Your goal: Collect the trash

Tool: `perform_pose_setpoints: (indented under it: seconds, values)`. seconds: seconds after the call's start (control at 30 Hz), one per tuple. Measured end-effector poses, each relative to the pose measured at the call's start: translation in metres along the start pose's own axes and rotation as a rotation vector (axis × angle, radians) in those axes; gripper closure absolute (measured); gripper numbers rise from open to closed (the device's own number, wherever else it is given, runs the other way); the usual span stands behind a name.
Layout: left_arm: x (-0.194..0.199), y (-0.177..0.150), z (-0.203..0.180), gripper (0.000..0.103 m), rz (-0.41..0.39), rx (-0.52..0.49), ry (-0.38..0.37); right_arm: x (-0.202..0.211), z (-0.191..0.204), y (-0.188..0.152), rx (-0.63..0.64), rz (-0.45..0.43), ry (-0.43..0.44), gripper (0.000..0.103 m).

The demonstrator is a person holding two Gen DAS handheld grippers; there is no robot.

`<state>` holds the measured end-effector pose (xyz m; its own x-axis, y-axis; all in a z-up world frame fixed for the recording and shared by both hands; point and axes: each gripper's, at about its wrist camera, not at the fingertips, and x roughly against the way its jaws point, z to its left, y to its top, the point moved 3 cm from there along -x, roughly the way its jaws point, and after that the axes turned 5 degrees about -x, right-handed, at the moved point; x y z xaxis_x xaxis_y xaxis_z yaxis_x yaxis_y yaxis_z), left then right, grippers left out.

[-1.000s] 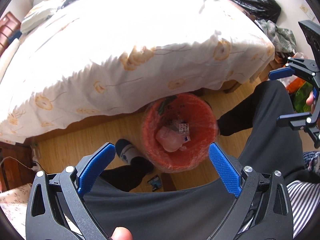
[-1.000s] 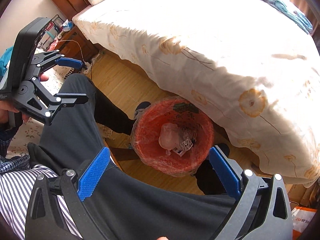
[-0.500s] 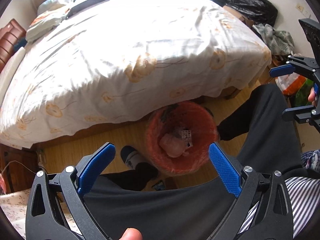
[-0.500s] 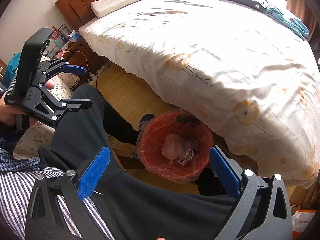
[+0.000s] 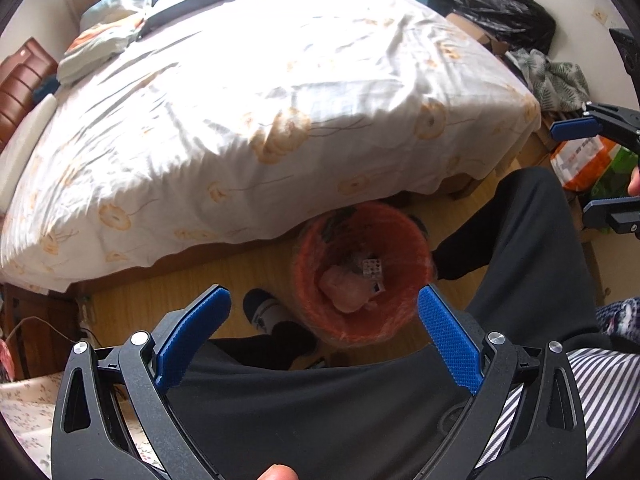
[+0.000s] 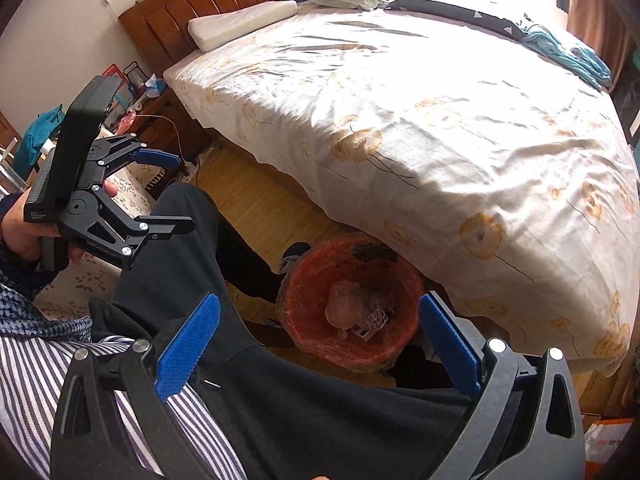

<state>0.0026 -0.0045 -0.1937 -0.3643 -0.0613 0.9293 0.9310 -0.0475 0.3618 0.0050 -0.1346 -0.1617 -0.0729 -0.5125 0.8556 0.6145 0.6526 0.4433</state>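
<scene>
An orange trash bin [image 5: 404, 236] stands on the wooden floor at the bed's edge, between my feet; it also shows in the right wrist view [image 6: 304, 308]. Inside lie a crumpled pinkish wad [image 5: 346, 288] and a small printed carton [image 5: 372, 270]. My left gripper [image 5: 324, 300] is open and empty, held high above my lap, and shows in the right wrist view [image 6: 176, 192]. My right gripper [image 6: 320, 304] is open and empty; it shows at the right edge of the left wrist view [image 5: 580, 168].
A bed with a white flowered sheet [image 5: 260, 100] fills the far side. My legs in black trousers [image 5: 520, 248] flank the bin. A black bag [image 5: 500, 4] and clothes lie at the back right. A cluttered nightstand [image 6: 140, 108] stands by the headboard.
Both grippers have risen and drawn back from the bin, which looks smaller and lower now. More of the bed shows. Both grippers stay open and empty.
</scene>
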Motion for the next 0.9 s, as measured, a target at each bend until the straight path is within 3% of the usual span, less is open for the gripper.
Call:
perform_pose_setpoints:
  seconds: [0.73,0.9]
  values:
    - [0.021,-0.01,-0.007,0.006,-0.038,0.041,0.014,0.019,0.011,-0.016,-0.046,-0.079,-0.014,0.005]
    - [0.023,-0.017,-0.009,0.006,-0.018,0.081,-0.048,0.022,0.016,-0.023,-0.087,-0.076,-0.039,0.005]
